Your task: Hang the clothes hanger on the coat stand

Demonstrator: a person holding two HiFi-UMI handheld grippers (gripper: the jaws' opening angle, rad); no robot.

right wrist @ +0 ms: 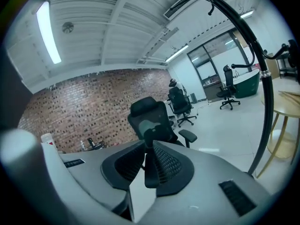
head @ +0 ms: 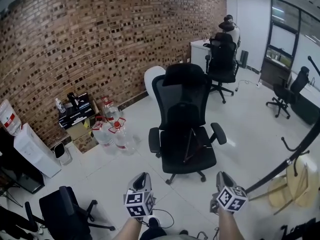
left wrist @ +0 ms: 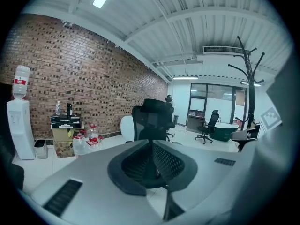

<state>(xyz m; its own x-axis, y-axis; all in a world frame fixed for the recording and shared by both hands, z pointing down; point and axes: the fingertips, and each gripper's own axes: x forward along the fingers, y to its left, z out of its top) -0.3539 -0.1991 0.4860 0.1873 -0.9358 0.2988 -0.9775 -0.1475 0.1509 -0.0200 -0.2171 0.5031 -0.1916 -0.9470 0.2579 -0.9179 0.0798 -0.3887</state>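
Observation:
A thin dark clothes hanger (head: 192, 145) lies on the seat of a black office chair (head: 182, 109) in the middle of the floor. The black coat stand (head: 282, 166) slants in at the right, and its hooked pole also shows as the coat stand (left wrist: 251, 78) and the coat stand (right wrist: 263, 78). My left gripper (head: 142, 176) and my right gripper (head: 223, 176) hover side by side in front of the chair, apart from the hanger. The left jaws look closed together with nothing in them. The right jaws stand a narrow gap apart, empty.
A wooden stool (head: 295, 184) stands by the coat stand's foot. Water bottles (head: 112, 131) and boxes (head: 75, 115) line the brick wall, with a water dispenser (head: 30, 149) at the left. More office chairs (head: 222, 64) and a person are at the back. A low black chair (head: 62, 209) is near left.

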